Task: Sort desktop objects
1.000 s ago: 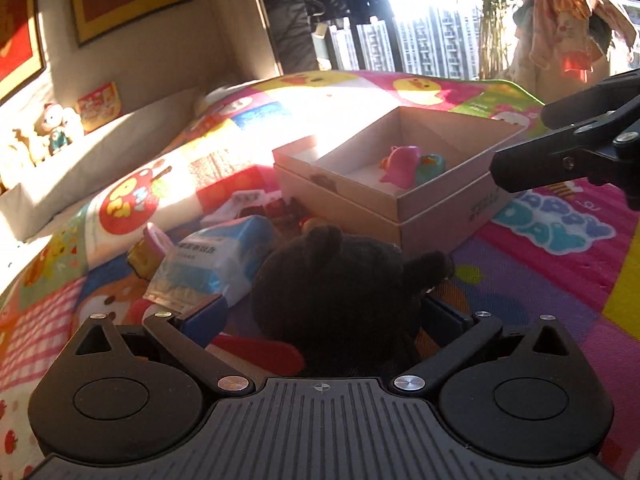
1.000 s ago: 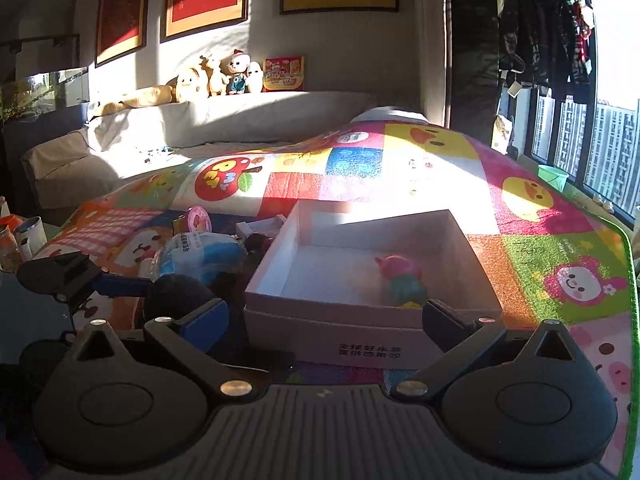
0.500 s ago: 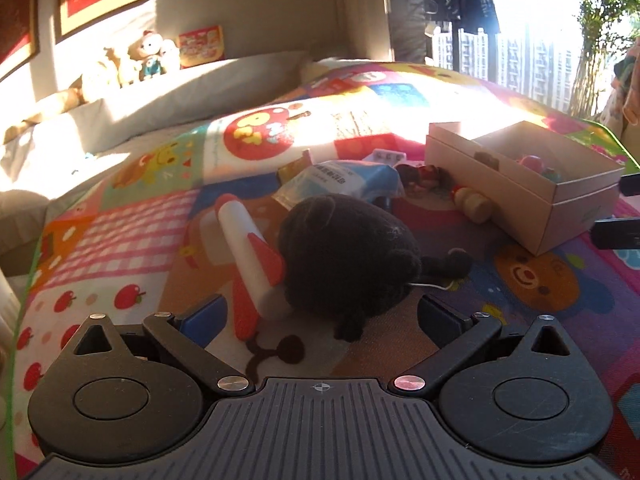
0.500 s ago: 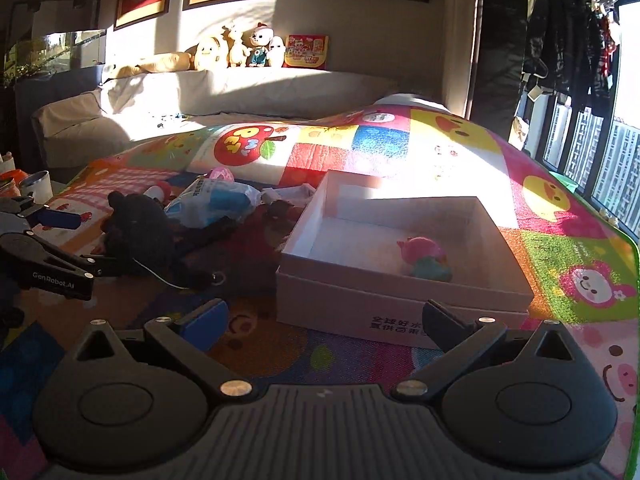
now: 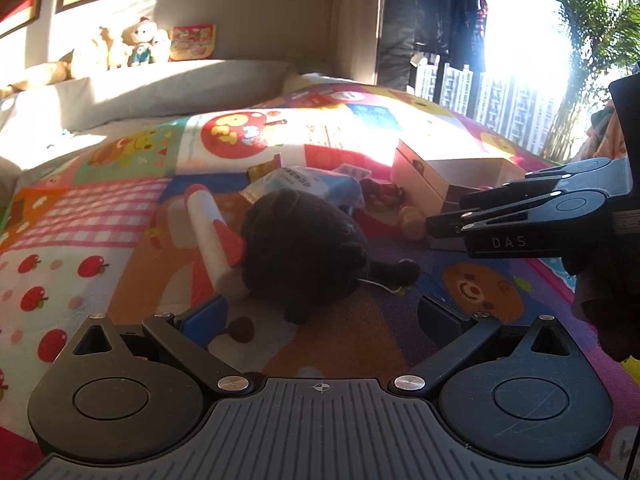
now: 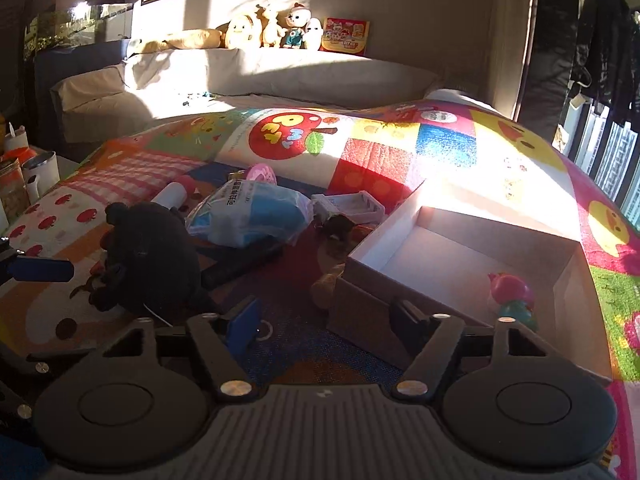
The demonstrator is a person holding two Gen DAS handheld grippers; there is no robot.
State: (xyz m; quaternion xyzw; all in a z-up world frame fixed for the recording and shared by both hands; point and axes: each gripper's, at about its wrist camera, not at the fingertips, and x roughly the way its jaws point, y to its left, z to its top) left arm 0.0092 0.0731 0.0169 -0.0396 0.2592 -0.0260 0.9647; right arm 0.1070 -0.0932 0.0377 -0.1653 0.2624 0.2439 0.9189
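Home — sofa (image 6: 280,76), play mat (image 6: 400,152)

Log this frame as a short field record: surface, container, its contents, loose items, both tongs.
surface: colourful cartoon play mat
container: open white cardboard box
contents: pink-and-teal plastic toy
loose items: black plush toy, blue-and-white plastic packet, white-and-red tube
left tongs: open, empty, facing the plush
right tongs: open, empty, beside the box

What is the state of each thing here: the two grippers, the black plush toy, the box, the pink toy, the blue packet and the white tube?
left gripper: open, empty.
right gripper: open, empty.
black plush toy: lying on the mat, not gripped.
box: open, no lid on it.
pink toy: inside the box.
blue packet: lying on the mat.
white tube: lying beside the plush toy.
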